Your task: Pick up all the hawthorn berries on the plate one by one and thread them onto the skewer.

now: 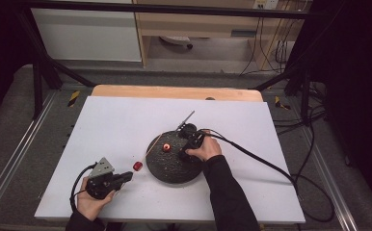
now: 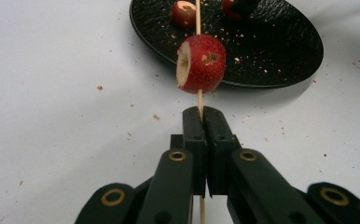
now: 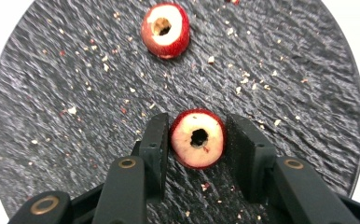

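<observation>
I've got the left claw (image 2: 201, 116) clenched on the skewer (image 2: 198, 16), one fruit piece (image 2: 201, 63) threaded, near the counter's front edge. Right claw (image 3: 197, 135) grips a cored fruit (image 3: 197, 138) on the plate (image 3: 285, 70). Next: lift, align hole with skewer tip.

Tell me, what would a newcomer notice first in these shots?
Probably the red cored fruit piece threaded on a thin wooden skewer, which the left gripper pinches just below it. Then the black plate, where the right gripper has its jaws closed on a second cored piece while a third lies beyond.
</observation>
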